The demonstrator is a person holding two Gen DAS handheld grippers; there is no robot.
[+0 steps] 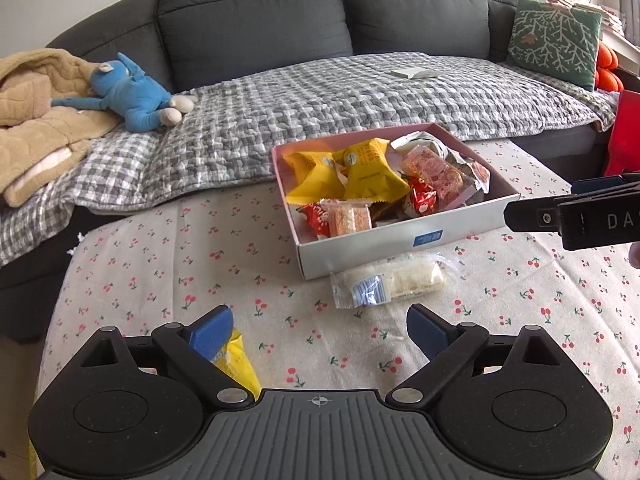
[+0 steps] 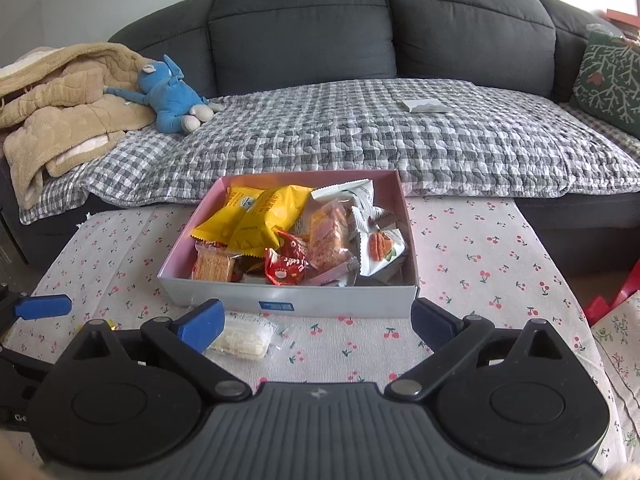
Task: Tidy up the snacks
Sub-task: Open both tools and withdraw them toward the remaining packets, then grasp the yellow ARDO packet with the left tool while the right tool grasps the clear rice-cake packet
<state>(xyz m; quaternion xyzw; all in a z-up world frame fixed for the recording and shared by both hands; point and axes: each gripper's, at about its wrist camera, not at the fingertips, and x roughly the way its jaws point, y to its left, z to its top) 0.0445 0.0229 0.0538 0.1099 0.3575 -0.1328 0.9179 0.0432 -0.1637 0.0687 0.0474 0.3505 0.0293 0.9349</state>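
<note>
Looking along the left gripper [image 1: 320,330], its blue-padded jaws stand wide apart with nothing between them, above the cherry-print tablecloth [image 1: 160,248]. A yellow foil snack packet [image 1: 240,364] lies on the cloth under the left finger, apart from it as far as can be told. Ahead, a clear-wrapped white rice cracker pack [image 1: 390,280] lies just beside the near wall of the shallow white cardboard box with a pink inside [image 1: 384,246], which is filled with yellow, red and orange snack packets. The right gripper [image 1: 576,216] reaches in from the right edge.

From the right wrist, the right gripper [image 2: 318,322] is likewise spread wide and empty, close before the box [image 2: 340,300], with the cracker pack [image 2: 248,336] beside its left finger.
</note>
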